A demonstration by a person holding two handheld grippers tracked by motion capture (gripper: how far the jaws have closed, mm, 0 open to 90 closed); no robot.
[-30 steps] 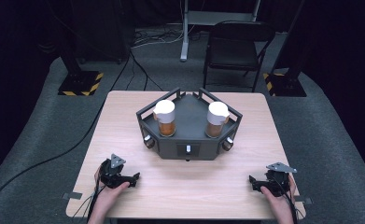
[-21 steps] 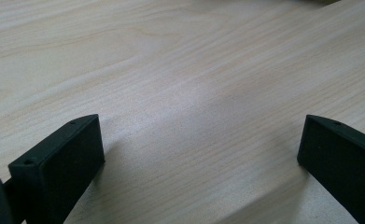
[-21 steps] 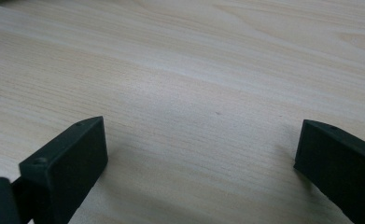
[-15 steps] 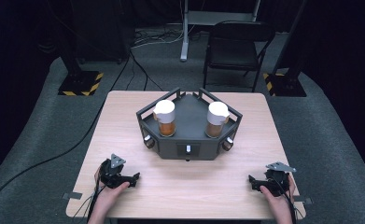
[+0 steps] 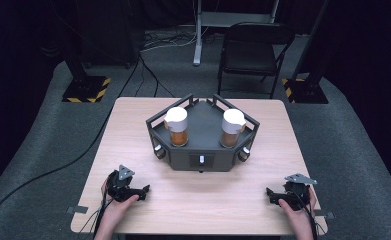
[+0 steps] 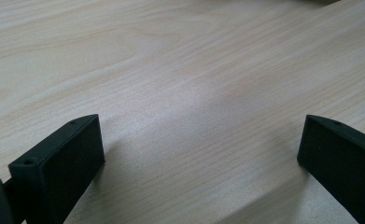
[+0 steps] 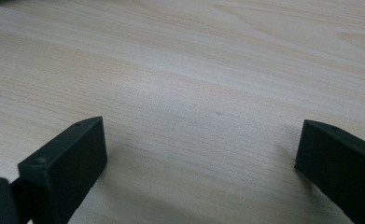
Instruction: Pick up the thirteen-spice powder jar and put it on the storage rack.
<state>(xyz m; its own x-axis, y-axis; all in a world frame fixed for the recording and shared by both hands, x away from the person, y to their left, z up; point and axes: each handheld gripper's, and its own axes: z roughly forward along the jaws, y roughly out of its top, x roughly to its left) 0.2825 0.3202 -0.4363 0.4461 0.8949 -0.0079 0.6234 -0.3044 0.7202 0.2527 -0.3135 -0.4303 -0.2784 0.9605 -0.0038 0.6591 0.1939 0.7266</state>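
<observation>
Two grippers rest on the near part of a pale wooden table (image 5: 133,125), one at each front corner, as we see in the high view. Our left gripper (image 5: 142,190) lies at the near left with a hand (image 5: 114,210) behind it, its tips turned inward toward the table's middle. Our right gripper (image 5: 270,192) lies at the near right in the other hand (image 5: 294,210), and its tips likewise point inward. Each carries a grey three-cornered plate on top. Well apart from both, at the centre of the table, stands a dark angular rack (image 5: 201,132) with raised rails. On it stand two jars of brownish contents with white tops: the left jar (image 5: 176,126) and the right jar (image 5: 232,127), set side by side with a gap between them. Beyond the table we note a black chair (image 5: 250,50) on grey floor. In the left gripper view, we look along two black jaws that stand wide apart, low over the bare wood grain, with nothing between them. In the right gripper view, the jaws are likewise spread wide over bare tabletop and hold nothing; they have just been opening.
</observation>
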